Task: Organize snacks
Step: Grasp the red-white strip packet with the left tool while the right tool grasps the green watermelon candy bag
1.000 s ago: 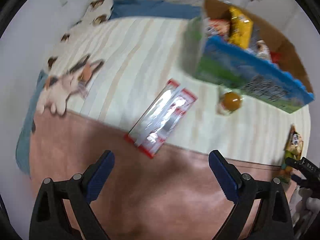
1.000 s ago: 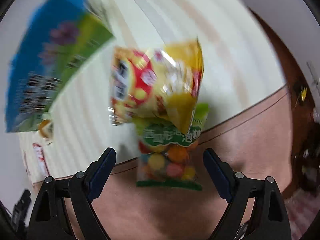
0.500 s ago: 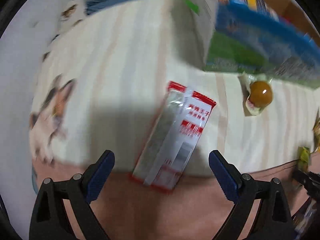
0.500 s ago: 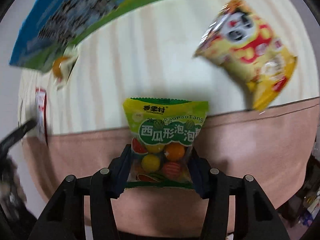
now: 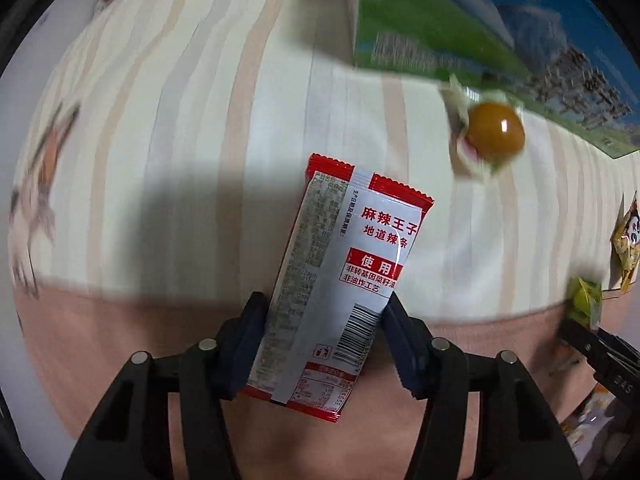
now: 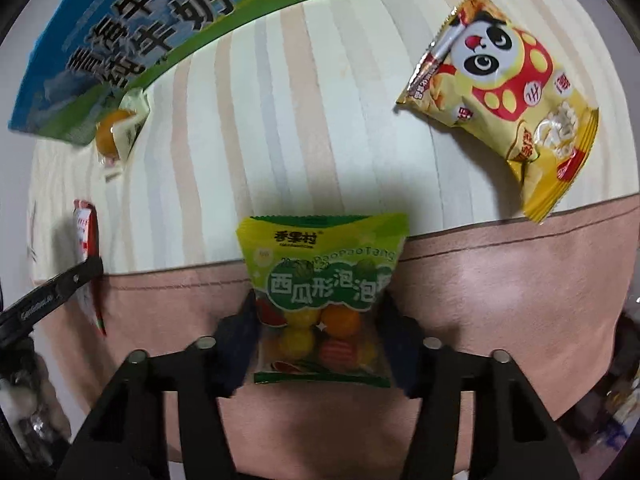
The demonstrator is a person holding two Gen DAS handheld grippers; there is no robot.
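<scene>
A red and white spicy-strip packet (image 5: 352, 264) lies across the seam between the striped sheet and the pink cover. My left gripper (image 5: 324, 340) points straight down at it, its jaws closing, and both blue pads press on the packet's long edges. In the right wrist view a green bubble-gum bag (image 6: 324, 264) with coloured balls sits between the pads of my right gripper (image 6: 320, 340). Those jaws are closing too and pinch the bag's lower sides.
A blue and green milk carton box (image 6: 132, 24) stands at the back, a wrapped brown egg snack (image 5: 494, 132) just in front of it. A yellow panda snack bag (image 6: 504, 96) lies to the right on the striped sheet (image 5: 180, 120). A pink cover (image 6: 500, 300) borders the near edge.
Both grippers came down and closed from wide open, the left on the red packet and the right on the green bag. The right gripper also shifted off the panda bag.
</scene>
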